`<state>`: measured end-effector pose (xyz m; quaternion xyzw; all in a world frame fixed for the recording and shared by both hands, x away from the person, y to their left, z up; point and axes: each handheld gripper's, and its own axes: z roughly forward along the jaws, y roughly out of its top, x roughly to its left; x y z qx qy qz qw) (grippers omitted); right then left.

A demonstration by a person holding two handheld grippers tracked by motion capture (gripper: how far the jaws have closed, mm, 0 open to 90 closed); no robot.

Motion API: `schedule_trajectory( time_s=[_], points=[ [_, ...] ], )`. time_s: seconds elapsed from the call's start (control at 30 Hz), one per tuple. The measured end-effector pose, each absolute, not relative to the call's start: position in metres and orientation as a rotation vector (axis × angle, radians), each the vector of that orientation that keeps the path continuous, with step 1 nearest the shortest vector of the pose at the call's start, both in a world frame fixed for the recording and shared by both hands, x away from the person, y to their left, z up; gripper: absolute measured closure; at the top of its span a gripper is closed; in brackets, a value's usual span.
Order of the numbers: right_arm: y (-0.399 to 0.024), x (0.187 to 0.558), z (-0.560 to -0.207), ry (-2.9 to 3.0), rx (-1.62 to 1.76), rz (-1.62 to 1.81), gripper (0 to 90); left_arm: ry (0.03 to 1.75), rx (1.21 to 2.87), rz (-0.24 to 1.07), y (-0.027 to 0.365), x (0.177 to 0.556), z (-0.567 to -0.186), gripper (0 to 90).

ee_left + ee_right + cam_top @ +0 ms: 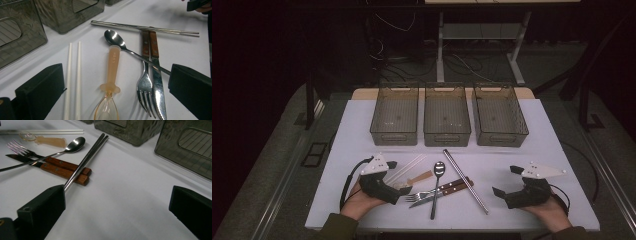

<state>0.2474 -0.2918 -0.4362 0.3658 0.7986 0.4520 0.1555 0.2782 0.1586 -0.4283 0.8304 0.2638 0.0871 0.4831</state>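
In the high view the cutlery lies at lower centre of the frame, between the two hands. The left tongs point(399, 176) stand spread and empty just left of the plastic spoon point(419, 178), whose long axis slants up to the right; the white chopsticks point(406, 167) lie just above it. The right tongs point(506, 180), also spread and empty, sit well right of the metal chopsticks point(464, 180). The left hand looks nearer to a pick.

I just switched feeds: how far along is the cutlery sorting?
Nothing looks done: all three bins sit empty. Nothing is in hand; the left gripper and right gripper are open. Spoon, fork, knife and both chopstick pairs remain on the table.
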Motion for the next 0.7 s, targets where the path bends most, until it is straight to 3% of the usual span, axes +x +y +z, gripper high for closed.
schedule_trajectory(
  time_s=[0.63,0.7],
  points=[
    [-0.285,0.25,-0.426,2.311,1.082,1.292,0.8,0.657,2.006,0.237,0.161,0.276,-0.429,0.0],
    [-0.283,0.25,-0.423,2.315,1.073,1.295,4.1,0.653,2.007,0.237,0.161,0.276,-0.429,0.0]
  ],
)
